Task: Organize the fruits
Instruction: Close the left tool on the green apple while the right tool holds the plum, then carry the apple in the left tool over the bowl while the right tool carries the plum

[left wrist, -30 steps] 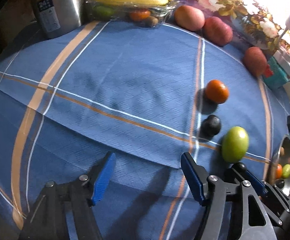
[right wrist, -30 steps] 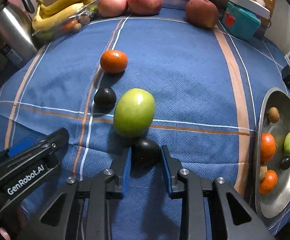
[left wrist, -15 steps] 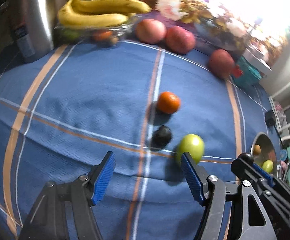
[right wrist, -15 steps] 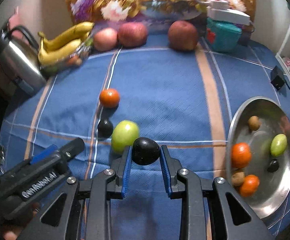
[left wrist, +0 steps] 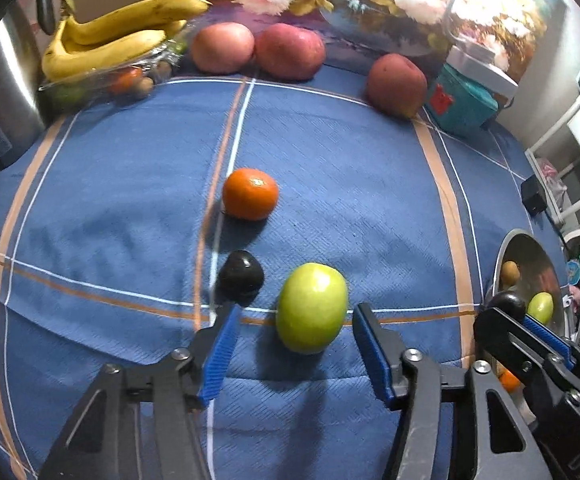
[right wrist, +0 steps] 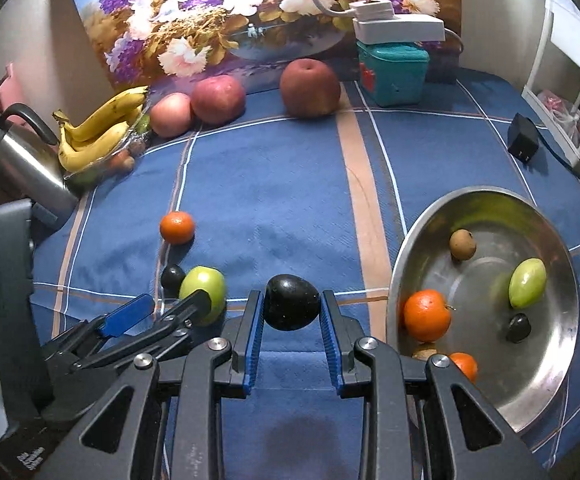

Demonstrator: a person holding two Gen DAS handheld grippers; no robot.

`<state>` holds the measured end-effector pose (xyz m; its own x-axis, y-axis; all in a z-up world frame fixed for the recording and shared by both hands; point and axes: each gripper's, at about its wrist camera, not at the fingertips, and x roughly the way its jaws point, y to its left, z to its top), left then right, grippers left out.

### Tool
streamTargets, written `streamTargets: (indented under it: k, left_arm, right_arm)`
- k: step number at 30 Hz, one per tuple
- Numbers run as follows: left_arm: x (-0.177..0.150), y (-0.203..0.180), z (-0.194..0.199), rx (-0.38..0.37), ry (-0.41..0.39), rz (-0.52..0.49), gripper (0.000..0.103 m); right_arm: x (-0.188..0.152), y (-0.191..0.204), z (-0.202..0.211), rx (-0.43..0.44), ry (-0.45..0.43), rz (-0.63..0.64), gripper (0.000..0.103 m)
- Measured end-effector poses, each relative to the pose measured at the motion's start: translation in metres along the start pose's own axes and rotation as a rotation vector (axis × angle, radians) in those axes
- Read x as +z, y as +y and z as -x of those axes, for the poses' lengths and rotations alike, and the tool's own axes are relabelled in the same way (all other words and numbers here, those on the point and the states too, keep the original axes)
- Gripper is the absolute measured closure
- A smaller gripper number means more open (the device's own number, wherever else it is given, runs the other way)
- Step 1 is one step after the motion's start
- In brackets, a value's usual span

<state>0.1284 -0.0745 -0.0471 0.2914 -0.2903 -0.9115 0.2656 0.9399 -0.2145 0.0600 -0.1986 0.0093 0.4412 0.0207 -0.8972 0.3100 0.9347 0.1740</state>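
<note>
My right gripper (right wrist: pixel 291 312) is shut on a black plum (right wrist: pixel 291 307), held above the blue cloth just left of the steel bowl (right wrist: pixel 442 216). The bowl holds oranges, a green fruit, a brown fruit and a small black one. My left gripper (left wrist: pixel 295 334) hangs over the big green fruit (left wrist: pixel 312 306); its jaws are closing, with the fruit between them and gaps on both sides. A second black plum (left wrist: pixel 240 276) and an orange (left wrist: pixel 250 193) lie beyond it on the cloth. The same green fruit (right wrist: pixel 204 290) shows behind the left fingers in the right wrist view.
Three red apples (right wrist: pixel 310 87) line the back edge by a teal box (right wrist: pixel 394 72). Bananas (right wrist: pixel 98 134) on a clear tray and a steel kettle (right wrist: pixel 18 160) stand at the back left. A black adapter (right wrist: pixel 523 140) lies at the right.
Both grippers moved right. The right one lifted the black plum off the cloth toward the bowl. The left one came over the green fruit and its jaws narrowed.
</note>
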Motion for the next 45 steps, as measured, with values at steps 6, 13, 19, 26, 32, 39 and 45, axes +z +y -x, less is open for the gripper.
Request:
streamTargets:
  k: [6,13,19,26,32,39,45]
  left_arm:
    - [0.004,-0.01,-0.009,0.023,-0.009,-0.019,0.053]
    - [0.002,-0.015,-0.01,0.033,-0.01,-0.039,0.061]
    - [0.004,-0.012,-0.002,0.008,-0.026,-0.021,0.061]
    - [0.006,-0.011,0.019,-0.023,-0.062,-0.002,0.061]
    - [0.01,-0.02,0.038,-0.03,-0.098,-0.013,0.061]
    - [0.009,-0.04,0.053,-0.049,-0.119,-0.049,0.061]
    - [0.006,-0.068,0.06,-0.068,-0.13,-0.11,0.061]
  right_arm:
    - [0.0,-0.006,-0.003,0.013,0.003,-0.017,0.074]
    - [0.001,-0.013,-0.003,0.027,0.006,-0.032,0.074]
    - [0.002,-0.017,-0.001,0.041,0.005,-0.043,0.074]
    - [0.003,-0.019,-0.001,0.048,0.007,-0.051,0.074]
    - [0.004,-0.025,-0.001,0.058,0.009,-0.074,0.074]
    - [0.005,-0.043,0.001,0.037,0.004,-0.115,0.074]
    - [0.006,-0.069,0.006,0.003,-0.014,-0.171,0.074]
